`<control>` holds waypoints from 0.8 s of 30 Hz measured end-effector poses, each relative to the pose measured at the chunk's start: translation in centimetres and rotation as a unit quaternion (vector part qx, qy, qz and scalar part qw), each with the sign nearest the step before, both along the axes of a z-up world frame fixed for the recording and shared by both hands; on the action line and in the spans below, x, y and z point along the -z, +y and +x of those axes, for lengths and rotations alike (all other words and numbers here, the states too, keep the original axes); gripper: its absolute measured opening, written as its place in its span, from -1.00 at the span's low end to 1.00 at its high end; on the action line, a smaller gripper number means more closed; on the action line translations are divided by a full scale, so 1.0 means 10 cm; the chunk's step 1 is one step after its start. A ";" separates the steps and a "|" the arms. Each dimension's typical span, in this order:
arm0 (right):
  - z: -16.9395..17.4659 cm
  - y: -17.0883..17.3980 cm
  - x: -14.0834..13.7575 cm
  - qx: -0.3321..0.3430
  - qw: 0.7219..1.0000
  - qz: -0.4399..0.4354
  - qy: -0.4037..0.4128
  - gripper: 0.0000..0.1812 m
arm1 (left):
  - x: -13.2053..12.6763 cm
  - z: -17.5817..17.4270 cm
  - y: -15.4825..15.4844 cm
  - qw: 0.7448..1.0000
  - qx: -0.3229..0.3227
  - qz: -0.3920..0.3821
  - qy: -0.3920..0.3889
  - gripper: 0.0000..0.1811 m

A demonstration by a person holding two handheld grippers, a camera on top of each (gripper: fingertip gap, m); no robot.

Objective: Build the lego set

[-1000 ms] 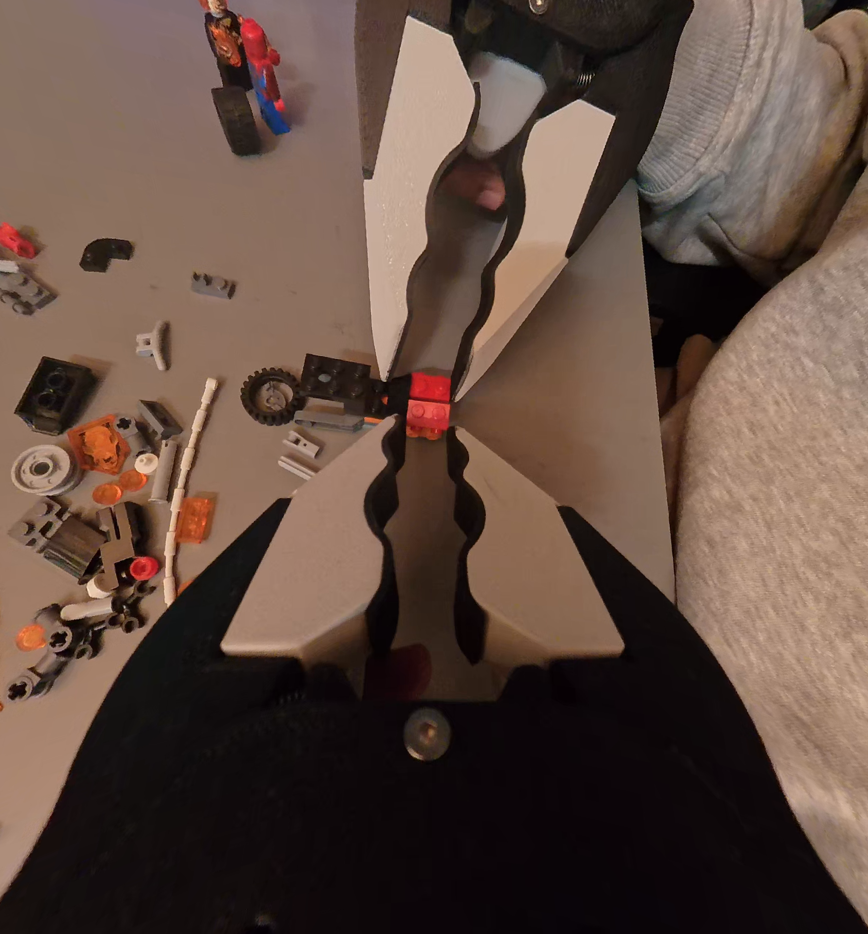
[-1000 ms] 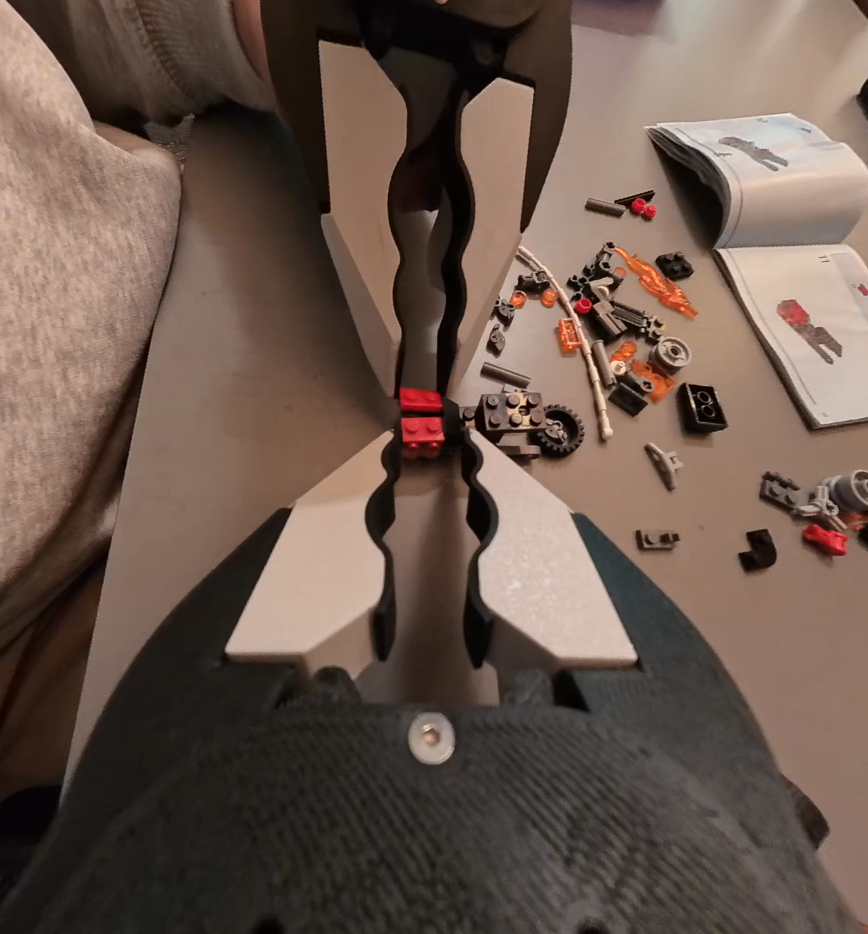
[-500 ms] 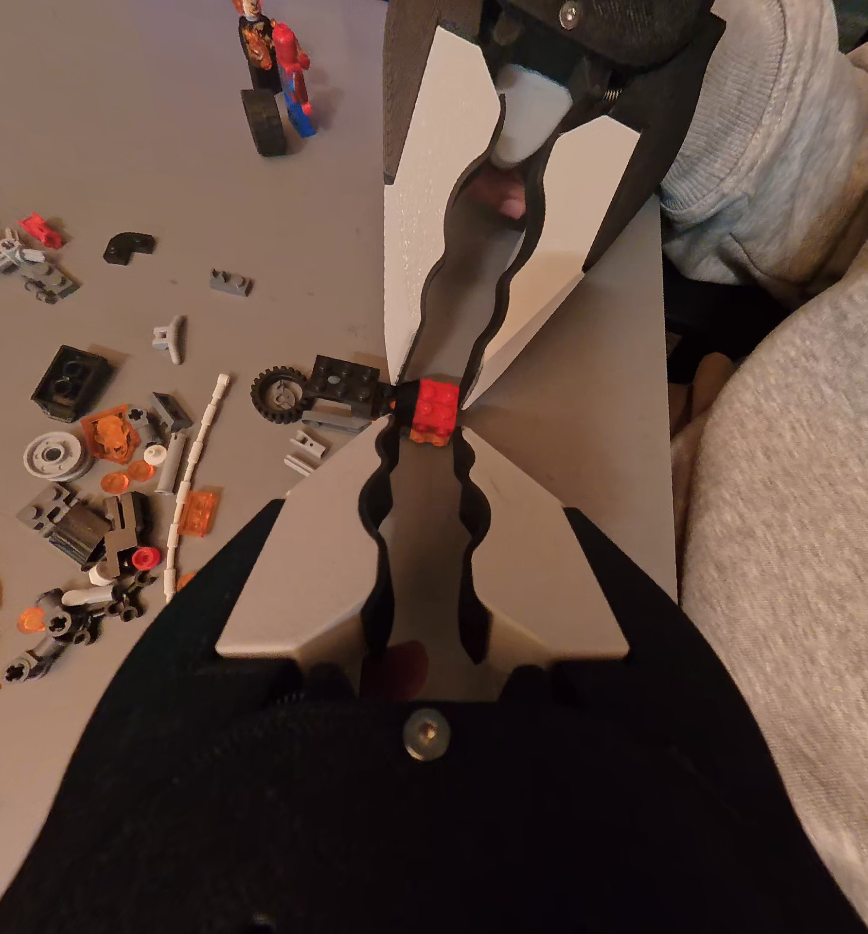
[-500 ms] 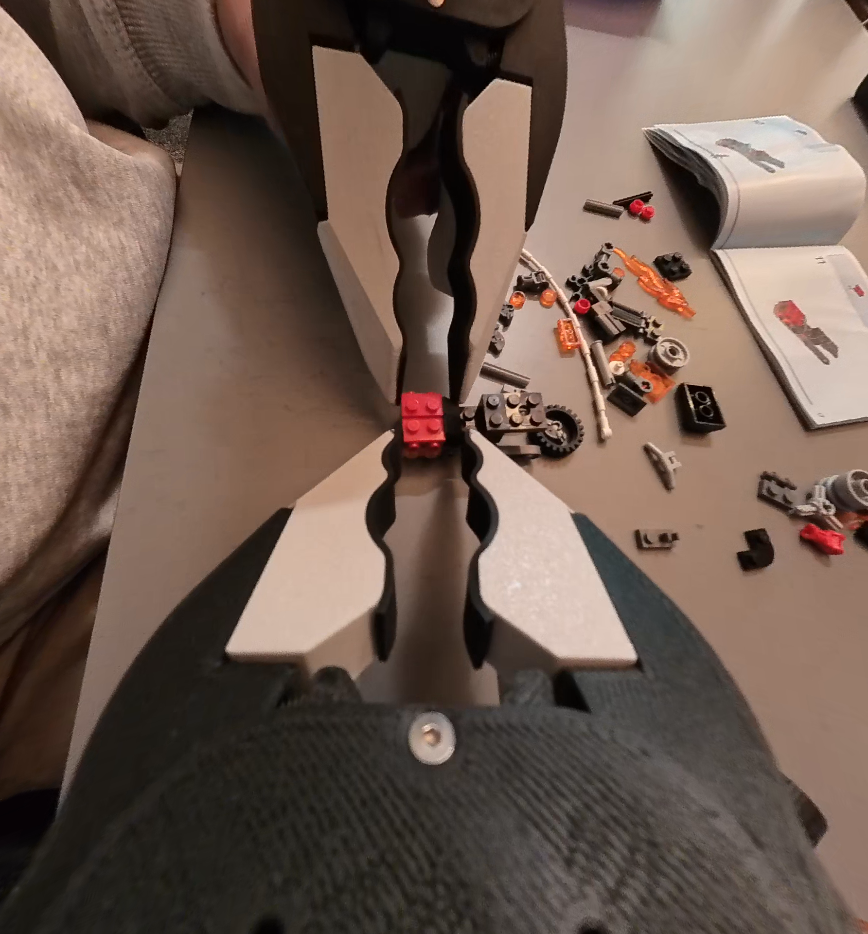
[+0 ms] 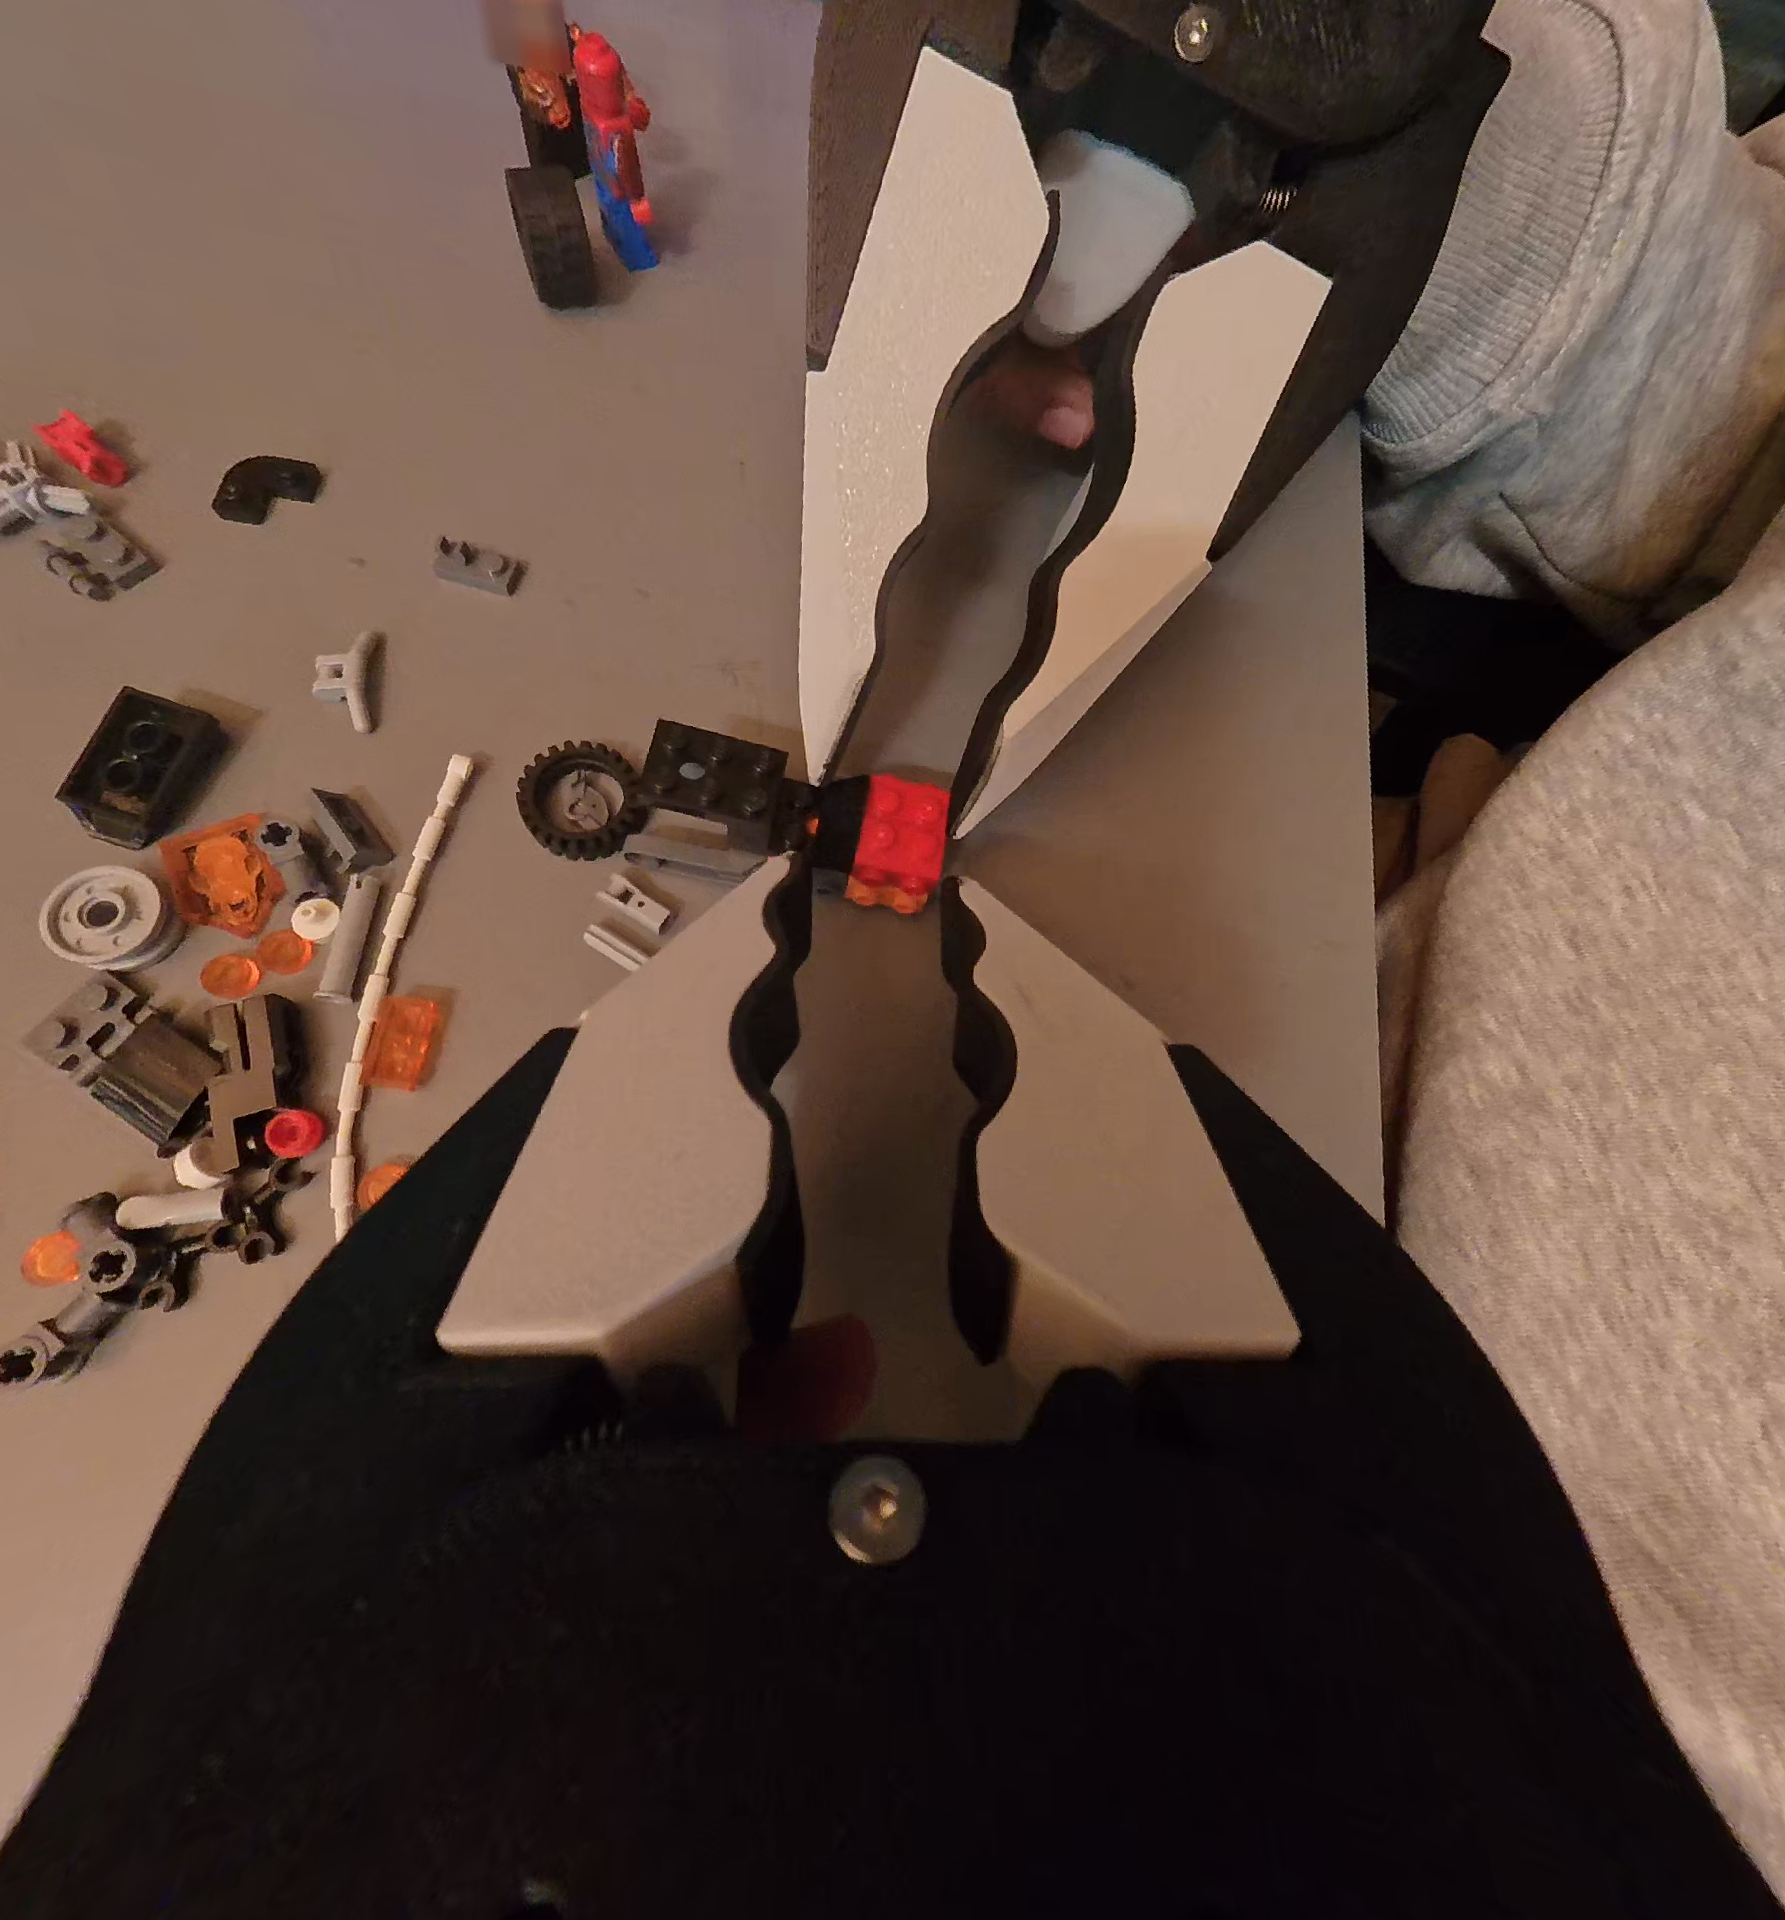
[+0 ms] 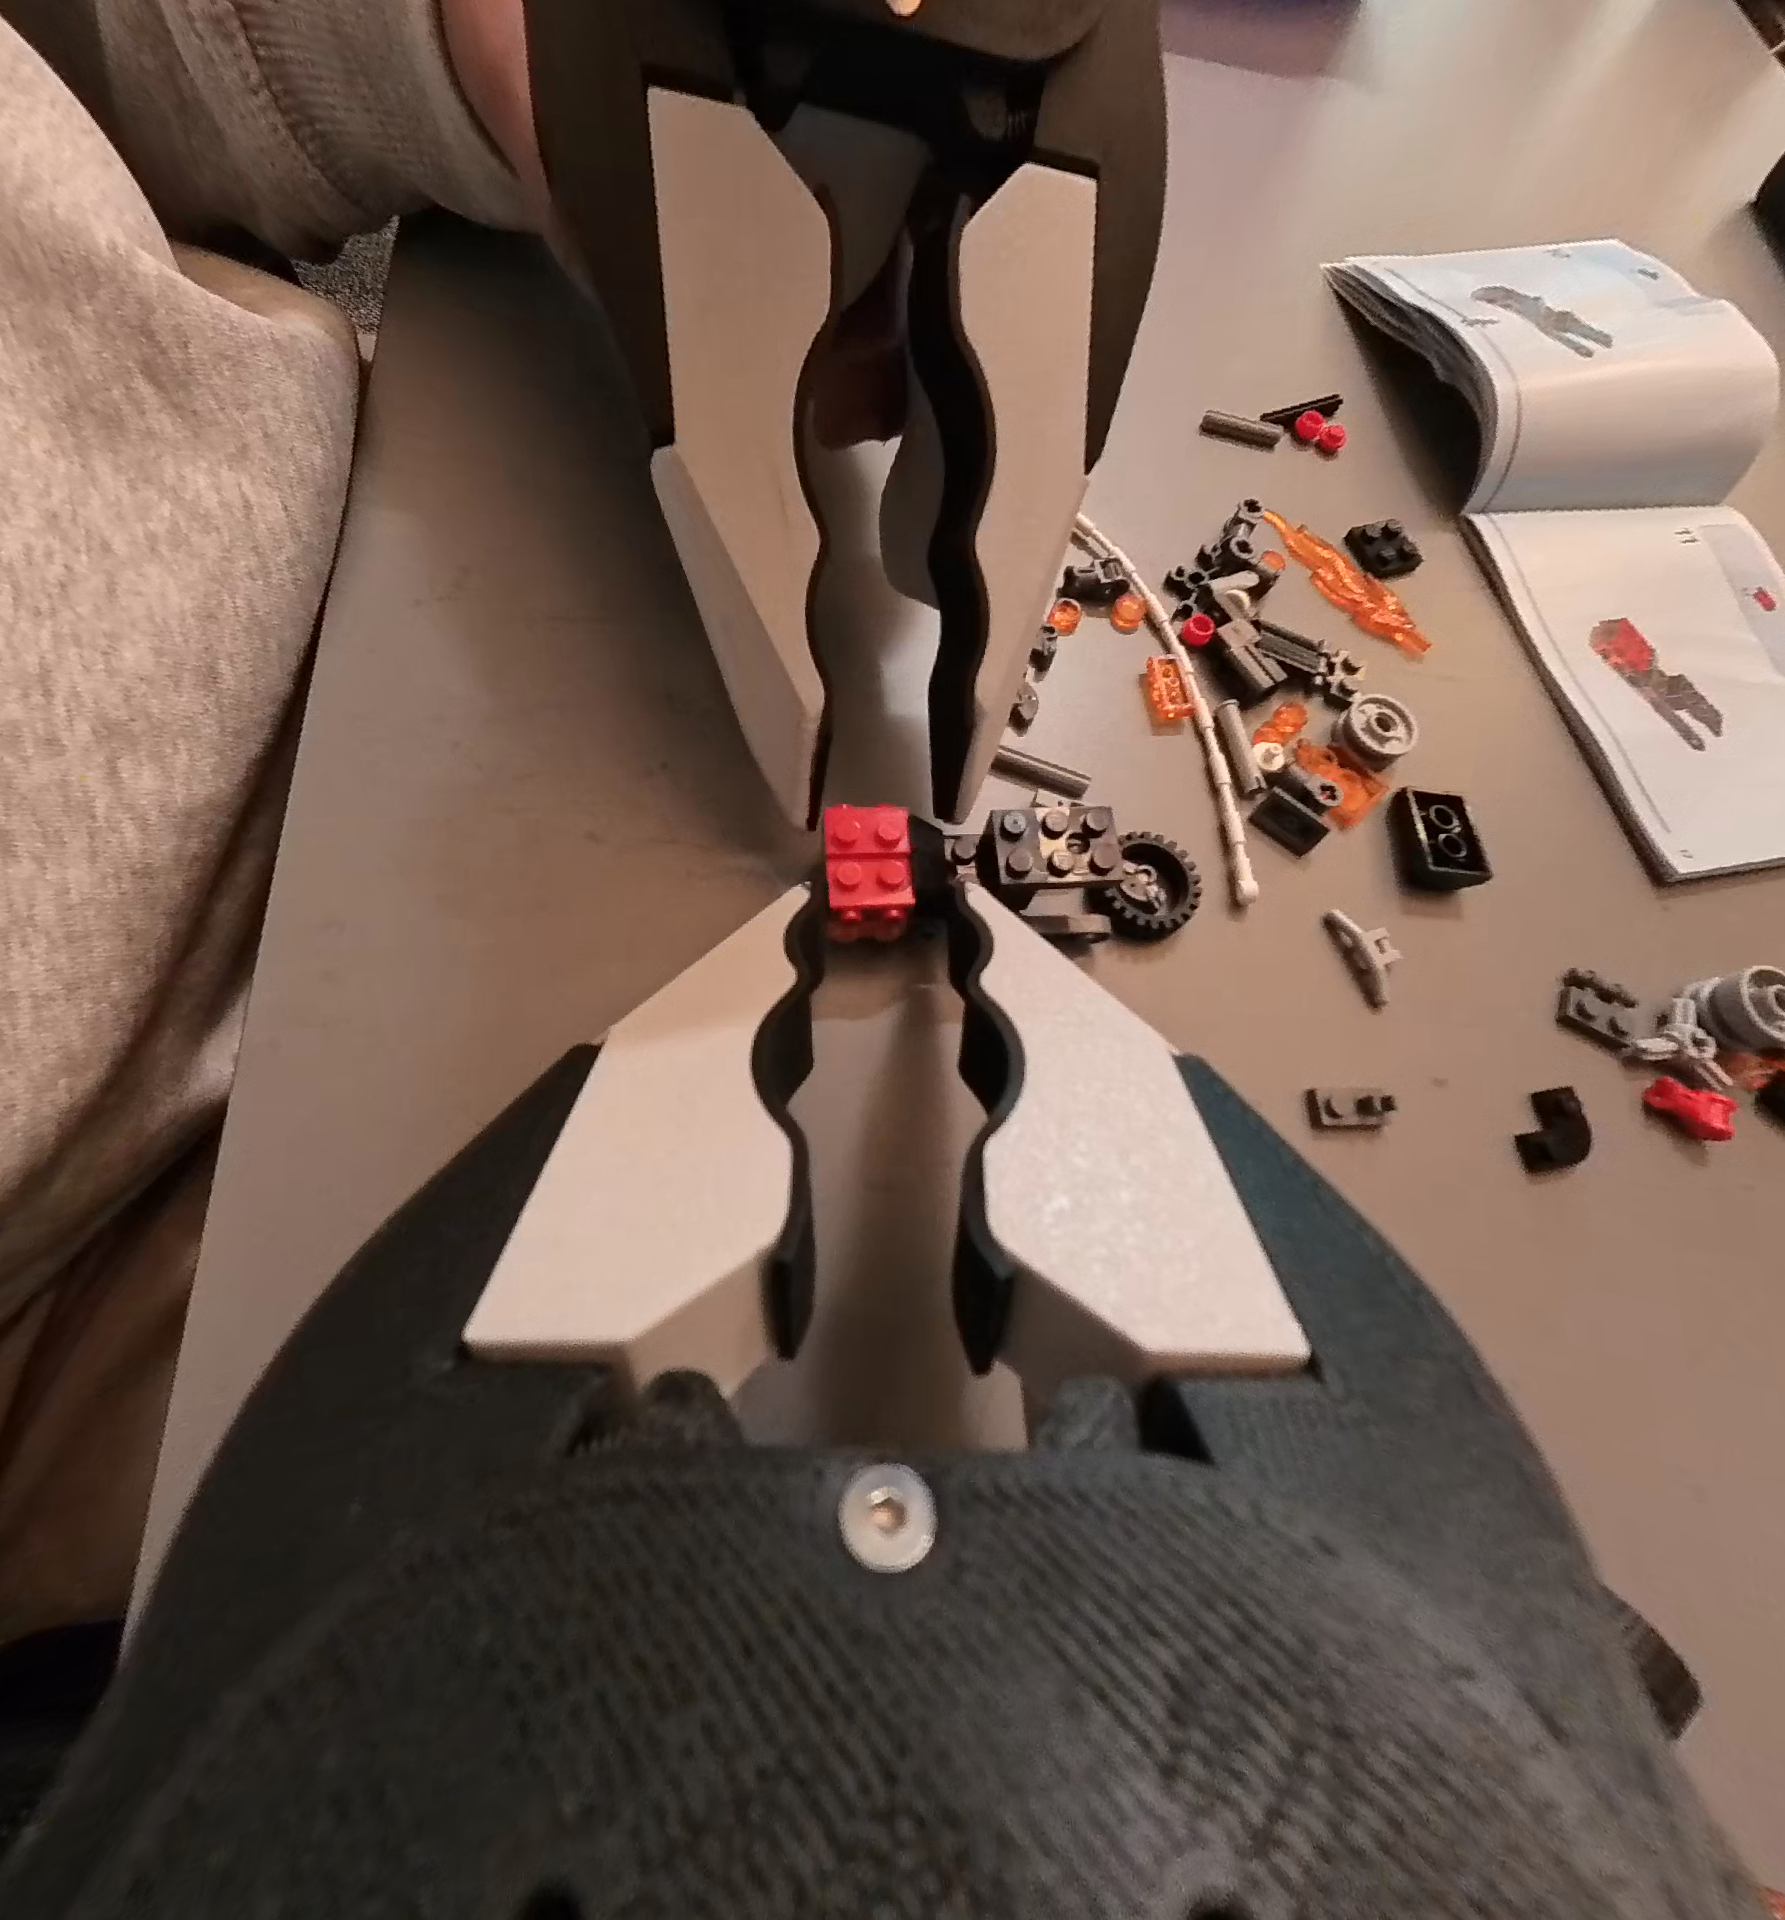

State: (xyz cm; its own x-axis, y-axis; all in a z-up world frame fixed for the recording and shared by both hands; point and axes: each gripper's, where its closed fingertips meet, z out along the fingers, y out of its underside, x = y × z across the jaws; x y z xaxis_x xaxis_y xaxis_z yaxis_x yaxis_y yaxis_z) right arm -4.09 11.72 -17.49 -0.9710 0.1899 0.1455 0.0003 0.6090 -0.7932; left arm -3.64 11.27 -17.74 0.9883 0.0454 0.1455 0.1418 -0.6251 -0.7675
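Note:
A red studded brick block (image 5: pixel 898 831) with an orange piece under it sits between two grippers that meet tip to tip. It joins a black studded chassis (image 5: pixel 716 774) with a spoked wheel (image 5: pixel 576 800). My left gripper (image 5: pixel 875 888) is shut on the block's near side. My right gripper (image 5: pixel 893 800) comes from the far side. In the right wrist view my right gripper (image 6: pixel 880 909) is shut on the block (image 6: pixel 867 862). The chassis (image 6: pixel 1049 836) sticks out to its right, and the left gripper (image 6: pixel 883 805) is opposite.
Loose grey, black and orange parts (image 5: pixel 244 987) lie on the grey table to my left. Two minifigures (image 5: pixel 607 145) stand by a black tyre (image 5: pixel 555 244). An open instruction booklet (image 6: pixel 1646 644) lies far right. A person's grey sleeve (image 5: pixel 1646 935) is beyond the table edge (image 5: pixel 1371 935). The grippers are tip to tip, or close to it.
One second ago the two red bricks were held slightly apart, one in each gripper. The grippers have closed in, and the bricks are now pressed together as one block.

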 end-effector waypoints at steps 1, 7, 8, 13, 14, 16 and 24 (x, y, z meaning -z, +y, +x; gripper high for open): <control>0.00 0.00 0.00 0.000 1.000 0.000 0.000 -0.76 | 0.00 0.00 0.00 1.000 0.000 0.001 -0.001 -0.74; 0.00 0.00 0.00 0.000 1.000 0.000 0.000 -0.76 | -0.03 0.00 -0.02 1.000 -0.006 0.012 -0.015 -0.70; 0.00 0.00 0.00 0.000 1.000 0.000 0.000 -0.76 | -0.04 0.00 -0.02 1.000 -0.009 0.016 -0.020 -0.69; 0.00 0.00 0.00 0.001 1.000 0.000 0.000 -0.76 | -0.06 -0.11 -0.04 0.998 -0.049 0.024 -0.026 -0.69; 0.00 0.00 0.00 0.001 1.000 0.000 0.000 -0.76 | -0.07 -0.13 -0.04 0.998 -0.054 0.026 -0.028 -0.69; 0.00 0.00 0.00 0.002 1.000 0.000 0.000 -0.76 | -0.07 -0.15 -0.04 0.997 -0.062 0.026 -0.029 -0.69; -0.01 0.00 0.00 0.003 1.000 0.001 0.001 -0.76 | -0.05 -0.14 0.01 0.997 -0.063 0.021 -0.028 -0.69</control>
State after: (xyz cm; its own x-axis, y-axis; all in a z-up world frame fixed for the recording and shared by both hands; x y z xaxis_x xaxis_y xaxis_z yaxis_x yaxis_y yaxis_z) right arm -4.15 11.68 -17.53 -0.9695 0.1951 0.1484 0.0016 0.6104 -0.7921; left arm -4.99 11.35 -17.23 0.9654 0.1625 0.2038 0.2604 -0.5673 -0.7813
